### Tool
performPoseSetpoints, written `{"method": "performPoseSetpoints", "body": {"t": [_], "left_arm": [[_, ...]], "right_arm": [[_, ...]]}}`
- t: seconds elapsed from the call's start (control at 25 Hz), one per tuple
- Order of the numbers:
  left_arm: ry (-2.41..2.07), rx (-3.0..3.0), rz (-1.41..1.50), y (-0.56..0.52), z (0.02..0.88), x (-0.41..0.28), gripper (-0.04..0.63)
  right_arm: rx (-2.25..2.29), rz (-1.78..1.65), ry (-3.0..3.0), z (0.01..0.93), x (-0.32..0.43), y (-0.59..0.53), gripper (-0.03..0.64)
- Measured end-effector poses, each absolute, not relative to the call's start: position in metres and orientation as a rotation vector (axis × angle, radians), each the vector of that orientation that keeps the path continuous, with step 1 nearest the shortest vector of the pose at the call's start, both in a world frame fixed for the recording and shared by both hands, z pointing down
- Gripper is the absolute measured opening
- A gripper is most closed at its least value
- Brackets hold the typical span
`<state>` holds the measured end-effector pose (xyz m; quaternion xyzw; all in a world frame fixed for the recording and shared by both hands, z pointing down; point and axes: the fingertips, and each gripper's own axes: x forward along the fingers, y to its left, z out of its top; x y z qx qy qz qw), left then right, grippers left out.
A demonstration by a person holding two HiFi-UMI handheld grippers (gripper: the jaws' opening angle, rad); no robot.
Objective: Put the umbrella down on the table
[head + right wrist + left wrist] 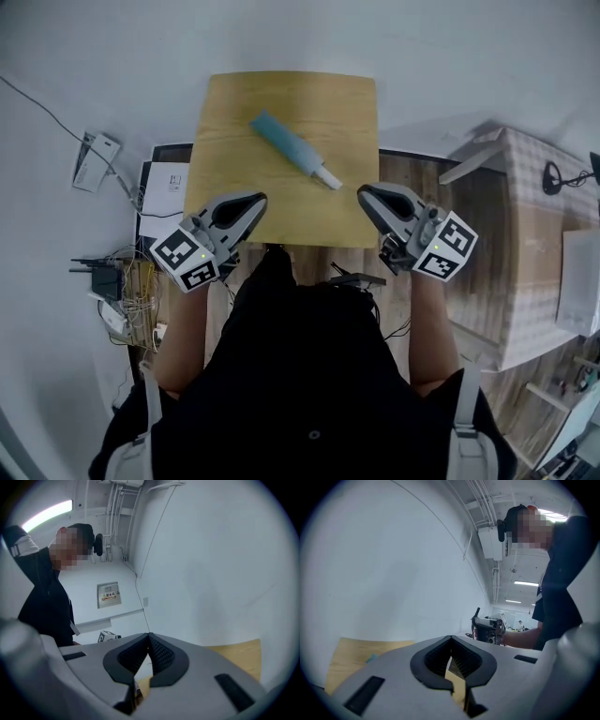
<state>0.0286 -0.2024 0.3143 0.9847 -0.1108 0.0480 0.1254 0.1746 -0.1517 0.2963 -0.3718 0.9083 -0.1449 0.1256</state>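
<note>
Umbrella (pixel 294 150), folded and teal, lay diagonally on the wooden counter (pixel 234 112) in the upper centre of the head view. The left gripper (pixel 259 200) and right gripper (pixel 363 191) hovered by the counter's lower edge, clear of the umbrella. Both had their jaws closed together, holding nothing.

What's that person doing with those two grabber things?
A person is holding a hand-held gripper in each hand at the near edge of a wooden table. The left hand-held gripper and the right hand-held gripper are both shut and empty. The folded teal umbrella lies flat on the table, apart from both, so it looks put down.
</note>
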Motion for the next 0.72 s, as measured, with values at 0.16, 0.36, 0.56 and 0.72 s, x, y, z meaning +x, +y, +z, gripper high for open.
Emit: {"method": "performPoseSetpoints", "body": {"t": [0.16,0.36,0.56,0.72], "left_arm": [[-0.323,2.839,0.173,-0.138,0.324,0.037,0.012],[-0.260,2.825,0.271,-0.071,0.338,0.052,0.012],[-0.225,2.828,0.304,-0.031,0.334,0.051,0.012],[-0.187,2.826,0.309,-0.011,0.336,0.047,0.012]], "right_arm": [[-1.053,-0.464,2.645,0.313,0.178,-0.096,0.018],[-1.046,-0.480,2.601,0.323,0.183,-0.039,0.018],[-1.062,-0.508,2.572,0.338,0.179,0.002,0.018],[-1.087,-0.486,2.588,0.336,0.168,0.025,0.018]]}}
